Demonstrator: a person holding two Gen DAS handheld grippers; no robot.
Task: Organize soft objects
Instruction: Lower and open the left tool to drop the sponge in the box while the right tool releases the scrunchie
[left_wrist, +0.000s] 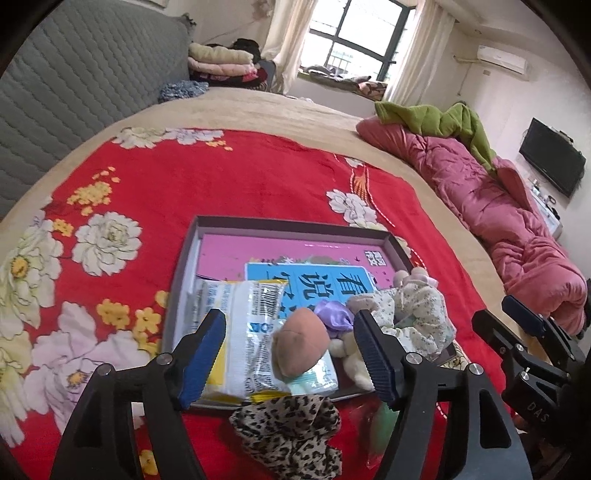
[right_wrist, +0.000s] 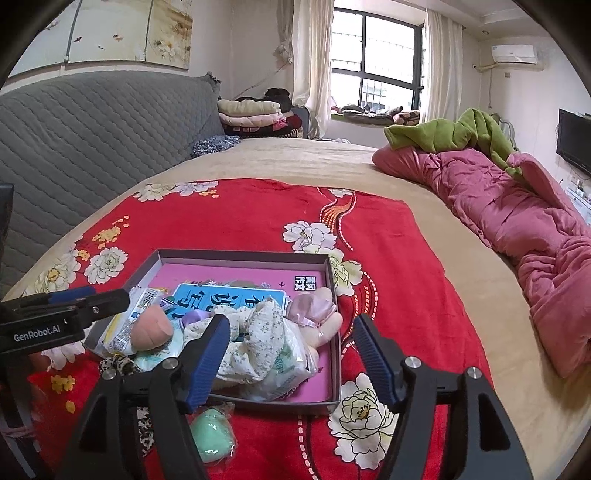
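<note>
Both tools open, empty: left tool, right tool. Leopard scrunchie just outside box: light, floppy; pinch the bunched middle.

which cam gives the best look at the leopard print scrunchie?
Left wrist. The leopard print scrunchie lies whole and centred on the red blanket, just outside the box's near wall. Right wrist shows only a sliver of it, the rest hidden behind the right gripper's finger.
</note>
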